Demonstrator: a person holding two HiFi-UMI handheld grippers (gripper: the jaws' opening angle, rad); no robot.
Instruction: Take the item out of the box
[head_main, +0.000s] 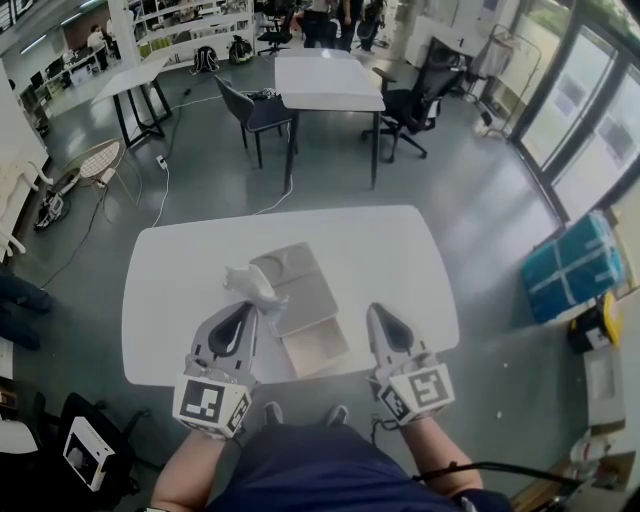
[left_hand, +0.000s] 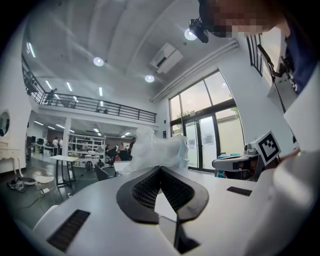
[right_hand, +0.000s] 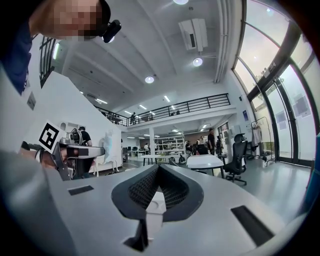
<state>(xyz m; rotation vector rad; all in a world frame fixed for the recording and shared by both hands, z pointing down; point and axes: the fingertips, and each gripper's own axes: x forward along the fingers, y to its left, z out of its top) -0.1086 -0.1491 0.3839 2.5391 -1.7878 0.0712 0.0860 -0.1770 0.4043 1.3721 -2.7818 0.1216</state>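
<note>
On the white table (head_main: 180, 260) lies an open tan box, its tray (head_main: 318, 350) near me and its lid (head_main: 300, 278) beyond it. My left gripper (head_main: 247, 308) is shut on a crumpled white plastic-wrapped item (head_main: 252, 283), held just left of the box and above the table. In the left gripper view the item (left_hand: 156, 151) sticks up from the closed jaws of the left gripper (left_hand: 160, 169). My right gripper (head_main: 381, 312) hovers right of the box, shut with nothing in it; in the right gripper view its jaws meet at the tip of the right gripper (right_hand: 157, 167).
The table's near edge (head_main: 300, 378) runs just in front of my knees. Beyond it stand another white table (head_main: 328, 80) with office chairs (head_main: 412, 105). A blue package (head_main: 572, 265) lies on the floor at the right, and glass doors (head_main: 590, 110) line that side.
</note>
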